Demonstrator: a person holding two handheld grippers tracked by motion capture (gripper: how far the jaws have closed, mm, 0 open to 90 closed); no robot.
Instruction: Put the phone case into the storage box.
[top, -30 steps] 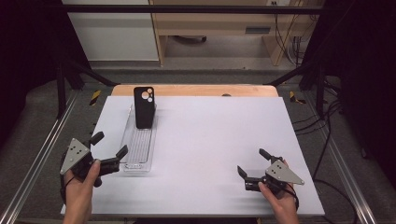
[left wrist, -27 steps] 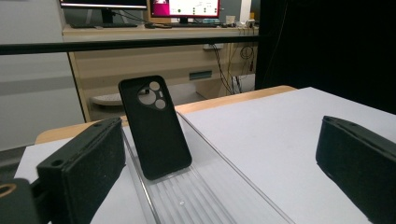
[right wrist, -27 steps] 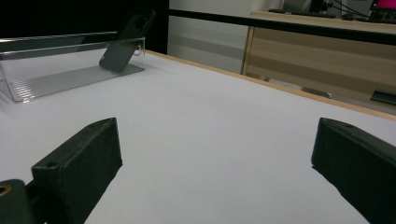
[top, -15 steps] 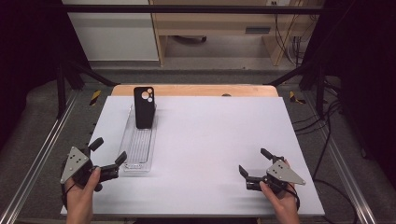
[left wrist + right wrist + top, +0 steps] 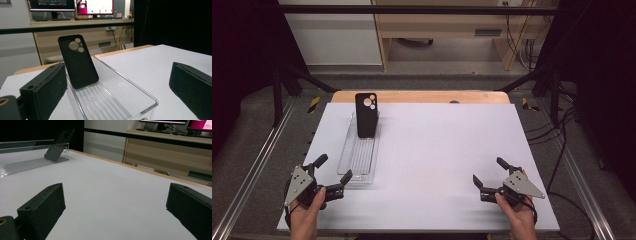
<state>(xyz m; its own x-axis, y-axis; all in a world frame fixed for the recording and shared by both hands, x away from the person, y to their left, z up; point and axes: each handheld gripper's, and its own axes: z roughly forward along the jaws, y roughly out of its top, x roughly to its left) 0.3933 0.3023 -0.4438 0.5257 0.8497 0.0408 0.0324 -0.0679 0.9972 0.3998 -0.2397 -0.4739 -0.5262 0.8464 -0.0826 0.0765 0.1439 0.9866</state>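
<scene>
A black phone case [image 5: 366, 114] [image 5: 78, 61] leans upright against the far end of a clear plastic tray [image 5: 359, 159] [image 5: 112, 100] on the left half of the white table. My left gripper [image 5: 333, 168] is open near the front left corner, just short of the tray's near end, with nothing between its jaws. At the front right, my right gripper [image 5: 489, 171] is open too and holds nothing. From the right gripper view the phone case [image 5: 59, 144] and the tray [image 5: 27, 161] show far off at the upper left.
The white table top [image 5: 447, 150] has a wooden strip along its far edge. Metal rails [image 5: 257, 165] run down both sides, with cables [image 5: 562, 145] on the floor at the right. A desk with monitors [image 5: 95, 6] stands behind the table.
My left gripper has drawn back toward the front edge and a little to the right. My right gripper has barely moved.
</scene>
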